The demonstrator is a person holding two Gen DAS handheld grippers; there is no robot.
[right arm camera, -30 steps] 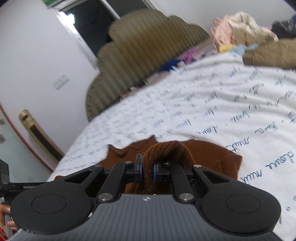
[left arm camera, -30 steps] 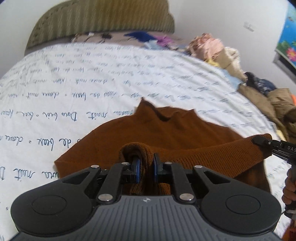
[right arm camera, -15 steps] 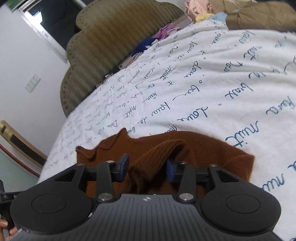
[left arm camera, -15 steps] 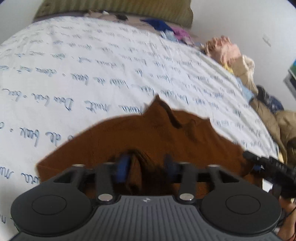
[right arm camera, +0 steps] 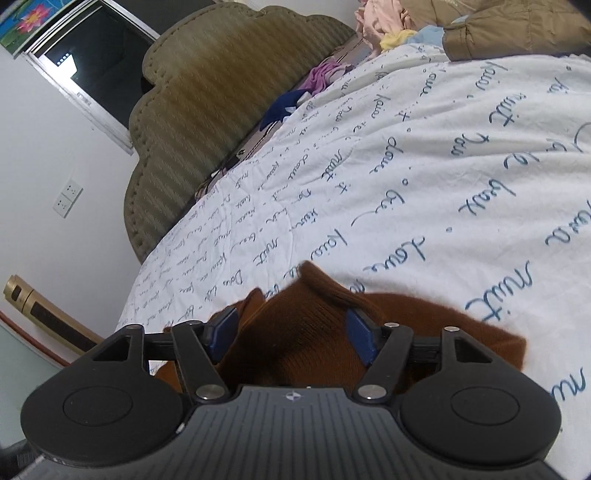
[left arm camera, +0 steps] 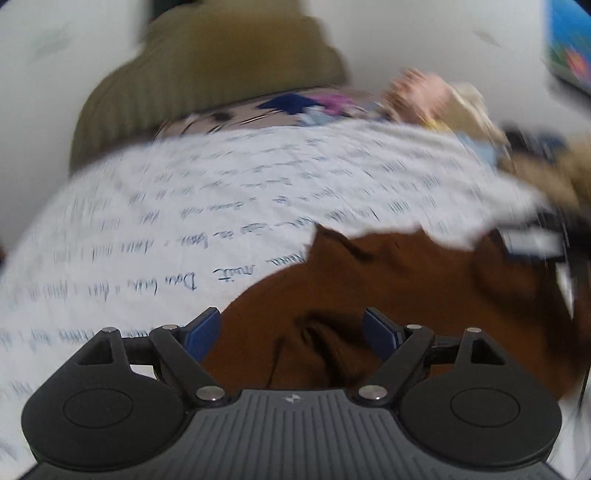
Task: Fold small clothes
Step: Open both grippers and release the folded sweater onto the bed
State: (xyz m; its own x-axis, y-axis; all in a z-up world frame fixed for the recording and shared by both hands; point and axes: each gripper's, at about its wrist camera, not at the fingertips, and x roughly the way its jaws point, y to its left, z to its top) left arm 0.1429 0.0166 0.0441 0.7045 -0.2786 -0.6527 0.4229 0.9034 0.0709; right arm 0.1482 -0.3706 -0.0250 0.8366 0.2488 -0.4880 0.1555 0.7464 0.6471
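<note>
brown knit sweater (left arm camera: 424, 295) lies flat on script-print bedsheet (left arm camera: 221, 206), collar twd olive headboard (right arm camera: 207, 110), long axis across bed. l gripper (left arm camera: 291, 332) jaws wide, over bunched fold, no grip. r gripper (right arm camera: 291, 332) jaws wide, straddling sweater (right arm camera: 295, 332). clothes pile (right arm camera: 480, 26) far corner.

Brown sweater (right arm camera: 306, 332): ribbed knit, matt, soft. Bedsheet (right arm camera: 424, 166): white woven cloth, slightly crinkled, printed script. Headboard (right arm camera: 207, 110): olive ribbed upholstery. Right gripper (right arm camera: 291, 334): matt black plastic, shiny metal rivets.
</note>
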